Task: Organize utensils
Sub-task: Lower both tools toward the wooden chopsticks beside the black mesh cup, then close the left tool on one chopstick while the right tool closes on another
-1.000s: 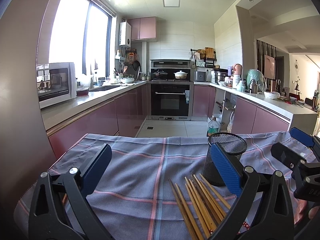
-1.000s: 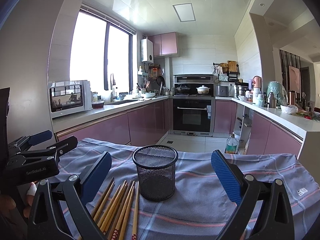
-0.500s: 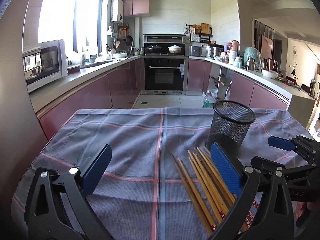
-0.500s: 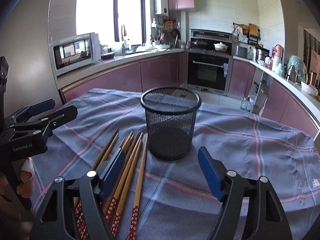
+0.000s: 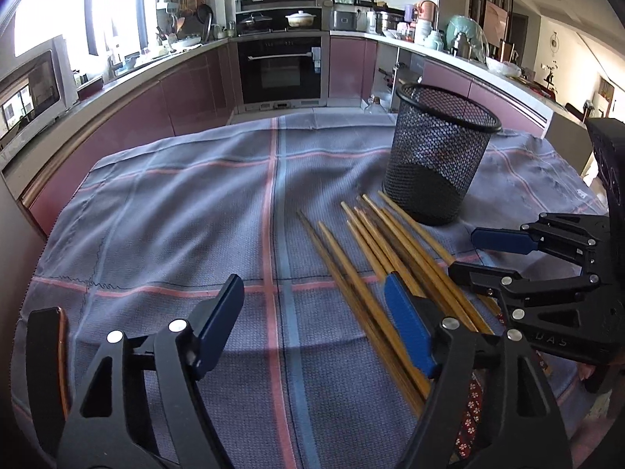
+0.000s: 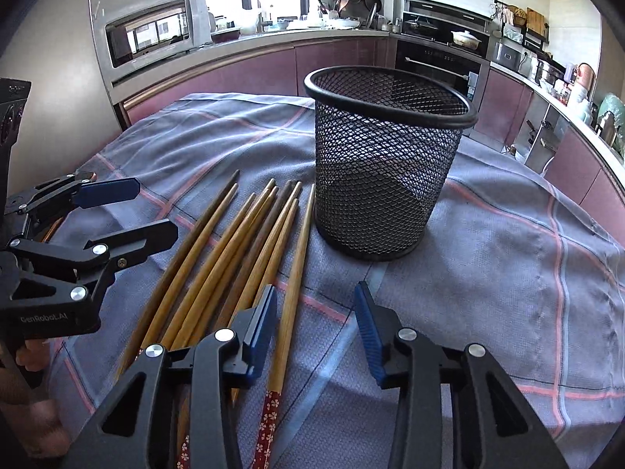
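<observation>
Several wooden chopsticks (image 5: 375,262) with red flowered ends lie side by side on the cloth; they also show in the right wrist view (image 6: 250,250). A black mesh cup (image 5: 439,160) stands upright just beyond their tips, empty, also in the right wrist view (image 6: 384,156). My left gripper (image 5: 312,320) is open, low over the cloth, left of the chopsticks. My right gripper (image 6: 316,312) is open and empty, low over the rightmost chopstick, in front of the cup. Each gripper shows in the other's view: the right one (image 5: 504,258), the left one (image 6: 117,211).
A blue-grey checked cloth (image 5: 175,215) covers the table. Beyond the far edge are pink kitchen cabinets, an oven (image 5: 279,68) and a microwave (image 6: 152,31) on the counter. A dark flat object (image 5: 47,367) lies at the cloth's near left.
Both grippers have tilted down and dropped toward the table. The right gripper has moved closer to the chopsticks and cup and its jaws have narrowed. The chopsticks and cup have not moved.
</observation>
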`<state>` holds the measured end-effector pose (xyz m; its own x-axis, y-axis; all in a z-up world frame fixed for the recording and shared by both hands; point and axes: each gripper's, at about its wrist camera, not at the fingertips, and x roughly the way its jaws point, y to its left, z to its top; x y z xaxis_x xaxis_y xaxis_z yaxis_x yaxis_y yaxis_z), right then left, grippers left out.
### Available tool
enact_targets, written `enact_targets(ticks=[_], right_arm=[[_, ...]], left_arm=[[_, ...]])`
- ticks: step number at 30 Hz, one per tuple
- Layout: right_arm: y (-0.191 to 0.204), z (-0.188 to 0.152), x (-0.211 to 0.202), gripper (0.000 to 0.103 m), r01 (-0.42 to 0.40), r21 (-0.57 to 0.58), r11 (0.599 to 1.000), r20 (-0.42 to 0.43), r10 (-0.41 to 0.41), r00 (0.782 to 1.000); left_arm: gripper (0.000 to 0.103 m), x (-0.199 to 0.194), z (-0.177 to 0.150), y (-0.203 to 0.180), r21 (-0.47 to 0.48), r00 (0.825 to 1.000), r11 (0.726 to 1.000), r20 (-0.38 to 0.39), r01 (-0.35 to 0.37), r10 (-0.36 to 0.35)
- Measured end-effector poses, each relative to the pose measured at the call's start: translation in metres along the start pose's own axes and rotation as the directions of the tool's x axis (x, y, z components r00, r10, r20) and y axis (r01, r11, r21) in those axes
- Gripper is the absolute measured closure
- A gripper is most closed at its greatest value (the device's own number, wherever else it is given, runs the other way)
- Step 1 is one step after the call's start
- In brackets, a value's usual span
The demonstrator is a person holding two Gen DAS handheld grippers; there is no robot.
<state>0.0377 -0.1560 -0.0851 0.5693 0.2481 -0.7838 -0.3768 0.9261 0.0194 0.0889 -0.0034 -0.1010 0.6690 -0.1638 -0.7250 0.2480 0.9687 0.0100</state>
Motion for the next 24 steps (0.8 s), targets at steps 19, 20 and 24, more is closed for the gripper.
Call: enact_targets(ticks=[19,20,24], right_arm=[[0.003,0.009,0.009,0.072,-0.002,-0.025,1.000,-0.018,0.002,1.000],[0.003,0.011,0.010,0.072,-0.001,-0.026,1.000,-0.018,0.000,1.000],[0.005,0.015,0.015,0.072,0.003,-0.033,0.999,-0.021,-0.003,1.000]], left_arm=[[0.060,0.022,0.001,0.006,-0.001,0.986,0.993,-0.118,0.119,-0.119],[0.060,0.023,0.001,0.006,0.000,0.985,0.992,-0.122,0.125,-0.124],[0.061,0.027,0.006,0.003,0.018,0.983,0.992,-0.141,0.123,-0.119]])
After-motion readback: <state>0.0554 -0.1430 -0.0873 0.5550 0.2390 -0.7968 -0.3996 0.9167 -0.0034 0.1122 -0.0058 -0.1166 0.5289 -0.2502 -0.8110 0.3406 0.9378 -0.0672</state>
